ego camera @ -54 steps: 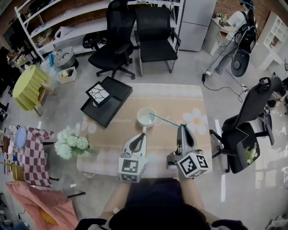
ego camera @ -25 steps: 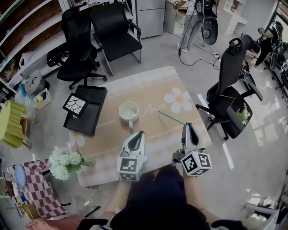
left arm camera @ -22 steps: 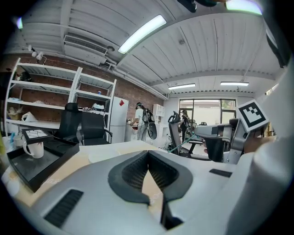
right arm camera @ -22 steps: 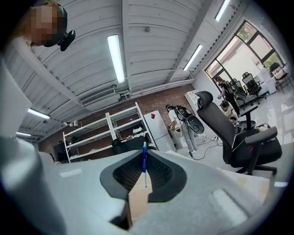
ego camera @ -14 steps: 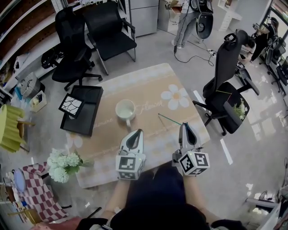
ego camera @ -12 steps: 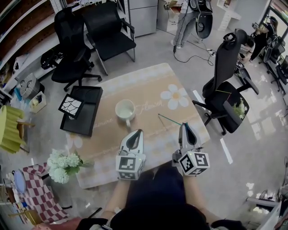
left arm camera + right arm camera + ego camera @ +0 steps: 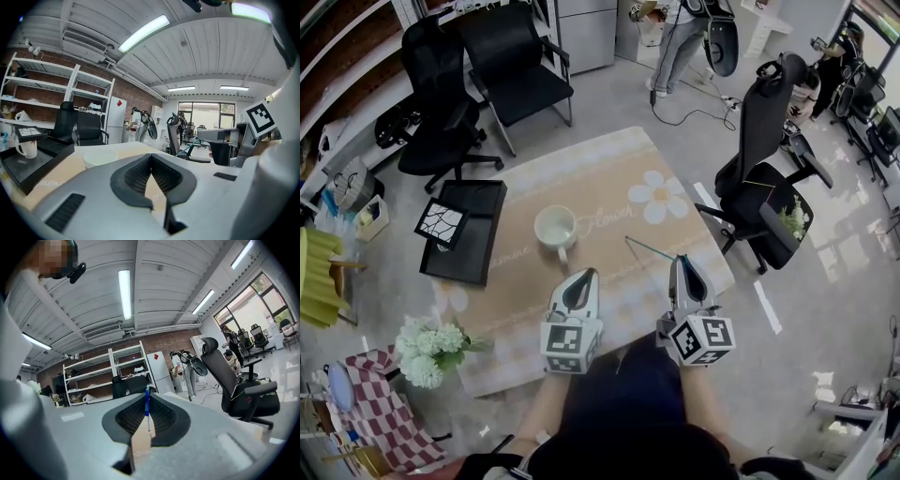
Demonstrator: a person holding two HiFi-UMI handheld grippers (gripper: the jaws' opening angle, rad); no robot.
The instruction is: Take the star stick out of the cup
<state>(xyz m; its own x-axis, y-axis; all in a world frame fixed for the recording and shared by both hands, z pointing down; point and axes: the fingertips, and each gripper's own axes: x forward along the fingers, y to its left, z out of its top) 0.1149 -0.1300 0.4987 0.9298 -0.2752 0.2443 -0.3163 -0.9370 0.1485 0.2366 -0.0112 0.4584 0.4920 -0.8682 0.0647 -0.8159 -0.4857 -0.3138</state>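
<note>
nearest the person, the left gripper (image 7: 583,275) sits over the near edge of the table (image 7: 609,178), its jaws pressed together with nothing between them. at its 3 o'clock the right gripper (image 7: 680,260) has its jaws clamped on one end of the star stick (image 7: 652,247), a thin teal rod that reaches from the tips toward 10 o'clock and is out of the cup (image 7: 555,227). the white cup stands on the table at the left gripper's 11 o'clock, apart from the stick's far end. white flowers (image 7: 431,339) stand at 8 o'clock beside the table, a black tray (image 7: 469,230) lies at the cup's 9 o'clock, and a black office chair (image 7: 764,159) stands at 2 o'clock.
</note>
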